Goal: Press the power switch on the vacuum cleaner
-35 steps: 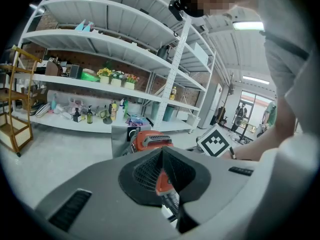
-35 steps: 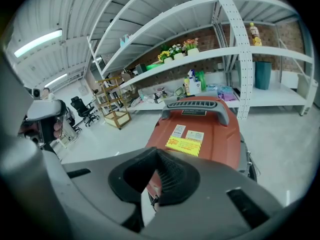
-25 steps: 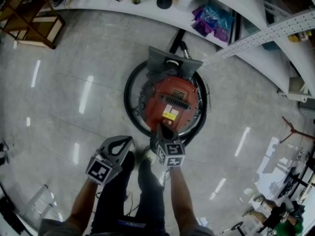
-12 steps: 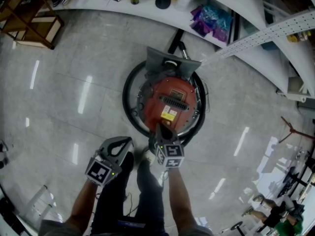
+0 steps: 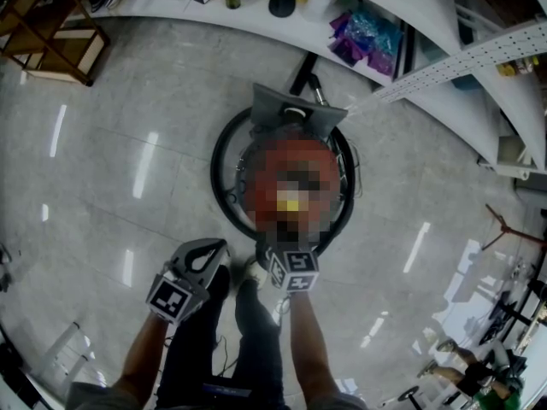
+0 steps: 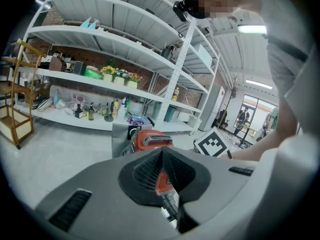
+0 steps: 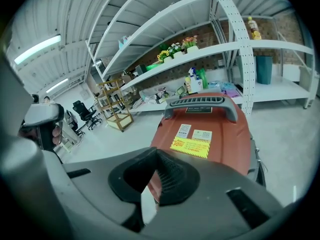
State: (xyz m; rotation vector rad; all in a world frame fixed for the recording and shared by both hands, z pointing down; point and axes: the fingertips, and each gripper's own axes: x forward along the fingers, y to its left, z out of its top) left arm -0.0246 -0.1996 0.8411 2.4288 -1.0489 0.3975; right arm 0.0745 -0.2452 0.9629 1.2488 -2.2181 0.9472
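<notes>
Glossy grey floor [image 5: 102, 101], white shelving [image 7: 240, 48], wooden rack [image 5: 85, 51] nearby.

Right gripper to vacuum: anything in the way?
Nothing visible. The right gripper, jaws together, points straight at the red top of the vacuum, with only open air between. The switch itself can't be picked out.

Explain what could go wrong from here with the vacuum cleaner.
The right gripper, jaws shut, points at the shell of the red plastic vacuum cleaner, and no switch shows near its tips: it may press a wrong spot or slide off. The black hose coiled around the cleaner lies close to the person's feet and could trip them.
</notes>
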